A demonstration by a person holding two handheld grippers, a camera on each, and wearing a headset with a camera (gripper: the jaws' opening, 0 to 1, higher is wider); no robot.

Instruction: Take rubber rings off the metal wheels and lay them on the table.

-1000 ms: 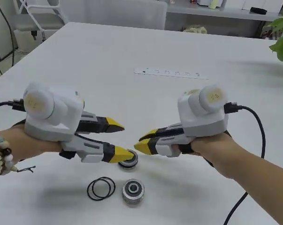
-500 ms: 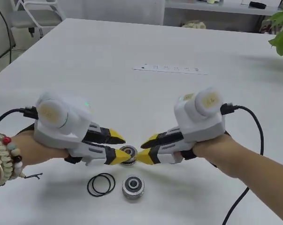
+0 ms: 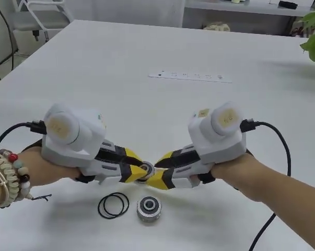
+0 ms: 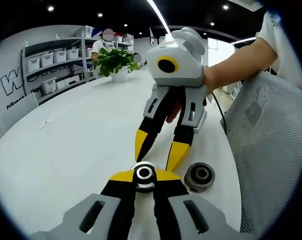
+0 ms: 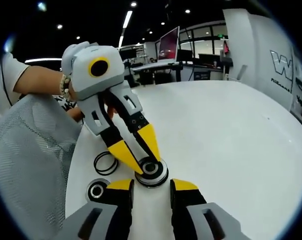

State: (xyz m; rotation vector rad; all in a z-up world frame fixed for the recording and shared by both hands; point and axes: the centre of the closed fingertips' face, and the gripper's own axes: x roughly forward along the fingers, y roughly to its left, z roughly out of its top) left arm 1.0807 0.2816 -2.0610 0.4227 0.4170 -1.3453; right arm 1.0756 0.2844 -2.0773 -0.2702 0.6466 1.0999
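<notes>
Head view: left claw (image 3: 139,172) clamps small silver metal wheel (image 3: 143,170) near person-side edge of white tabletop (image 3: 147,104). Right claw (image 3: 156,177) narrow, empty, tips beside wheel. Closer to edge: loose black rubber rings (image 3: 113,205), second metal wheel (image 3: 148,207).
Left gripper view: hold clamp firm. Legible: wall letter "W" (image 4: 10,82); smaller text unreadable.
Right gripper view: pinch ring (image 5: 162,179) on exposed rim arc, peel outward.

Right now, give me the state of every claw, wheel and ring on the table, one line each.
Left claw: shut on the first wheel.
Right claw: open, tips just short of that wheel.
First wheel: held between the left claw's tips, dark ring round its rim.
Second wheel: lying flat on the table, untouched.
Two black rings: off, lying flat and overlapping beside the second wheel.
</notes>
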